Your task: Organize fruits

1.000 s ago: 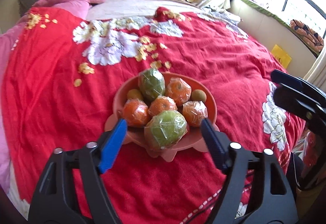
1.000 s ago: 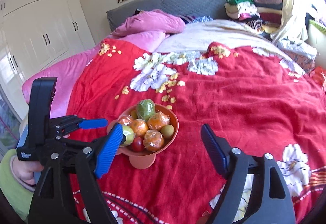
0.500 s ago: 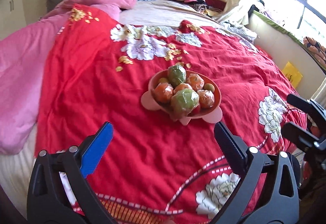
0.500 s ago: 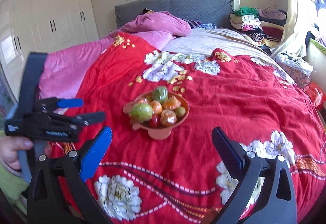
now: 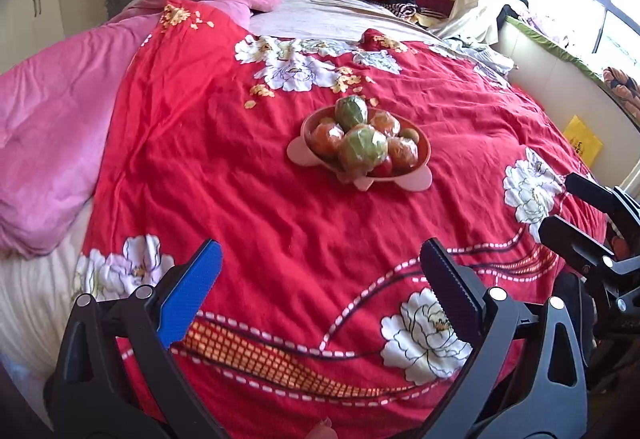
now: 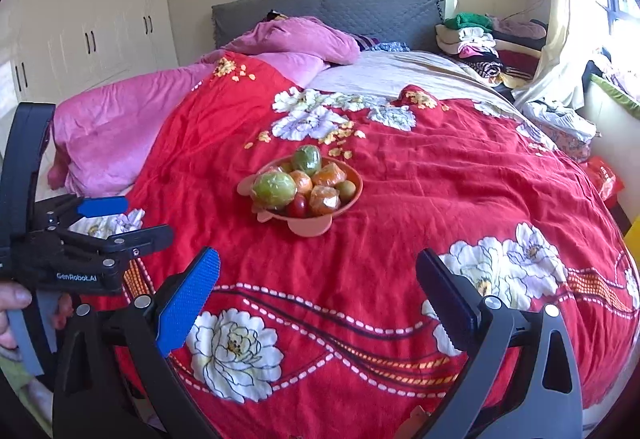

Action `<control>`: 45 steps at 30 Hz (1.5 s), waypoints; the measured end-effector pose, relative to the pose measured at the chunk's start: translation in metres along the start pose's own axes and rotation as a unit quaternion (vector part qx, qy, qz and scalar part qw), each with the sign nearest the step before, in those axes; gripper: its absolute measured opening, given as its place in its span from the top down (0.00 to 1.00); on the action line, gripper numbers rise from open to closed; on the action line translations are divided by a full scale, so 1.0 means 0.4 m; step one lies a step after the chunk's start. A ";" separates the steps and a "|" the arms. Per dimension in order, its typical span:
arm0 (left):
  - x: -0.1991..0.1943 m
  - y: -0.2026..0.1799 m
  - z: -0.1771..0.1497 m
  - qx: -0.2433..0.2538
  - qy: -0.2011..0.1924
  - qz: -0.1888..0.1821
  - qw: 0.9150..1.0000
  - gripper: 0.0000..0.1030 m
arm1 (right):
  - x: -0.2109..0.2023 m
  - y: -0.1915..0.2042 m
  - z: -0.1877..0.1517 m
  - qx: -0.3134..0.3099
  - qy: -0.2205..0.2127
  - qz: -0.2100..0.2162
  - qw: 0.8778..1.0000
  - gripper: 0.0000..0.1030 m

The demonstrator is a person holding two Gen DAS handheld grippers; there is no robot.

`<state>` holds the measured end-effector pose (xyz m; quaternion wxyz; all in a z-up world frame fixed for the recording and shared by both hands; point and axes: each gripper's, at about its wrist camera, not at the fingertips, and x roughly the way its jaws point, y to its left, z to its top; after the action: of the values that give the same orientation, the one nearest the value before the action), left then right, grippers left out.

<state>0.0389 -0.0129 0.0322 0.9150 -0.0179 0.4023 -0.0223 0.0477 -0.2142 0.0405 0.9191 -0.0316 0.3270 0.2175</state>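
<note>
Both the left gripper [image 5: 320,279] and right gripper [image 6: 318,279] stand empty with fingers spread, the salmon-pink plastic bowl [image 6: 352,199] of wrapped fruits [image 6: 274,190] well ahead, apparently finished, pending withdrawal.

A terracotta-coloured fruit bowl [image 6: 352,175] sits upright in the middle of the bed, on the red flowered quilt. It is heaped with plastic-wrapped oranges [image 6: 325,198], two wrapped green fruits [image 6: 273,189], a small red tomato [image 6: 298,206] and a kiwi [image 6: 346,189].
</note>
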 end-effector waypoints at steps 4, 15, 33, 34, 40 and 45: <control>-0.002 -0.007 -0.024 -0.003 -0.004 -0.004 1.000 0.09 | 0.007 0.003 -0.019 0.002 0.007 -0.001 1.000 0.05; 0.027 -0.025 -0.054 0.001 0.004 -0.015 1.000 0.09 | 0.042 0.007 -0.047 0.002 0.028 0.003 1.000 0.05; 0.040 -0.022 -0.062 -0.005 0.015 -0.014 1.000 0.09 | 0.069 0.000 -0.063 0.015 0.047 0.016 0.999 0.05; 0.039 -0.023 -0.063 -0.005 0.016 -0.015 1.000 0.09 | 0.070 -0.002 -0.063 0.018 0.047 0.016 0.999 0.05; 0.044 -0.024 -0.062 -0.002 0.019 -0.013 1.000 0.09 | 0.069 -0.004 -0.067 0.020 0.048 0.017 0.998 0.05; 0.045 -0.023 -0.061 -0.003 0.021 -0.012 1.000 0.09 | 0.072 -0.003 -0.072 0.019 0.052 0.016 0.998 0.05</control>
<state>0.0328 -0.0235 0.0028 0.9059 -0.0249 0.4214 -0.0330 0.0512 -0.2100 0.0003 0.8977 -0.0205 0.3788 0.2242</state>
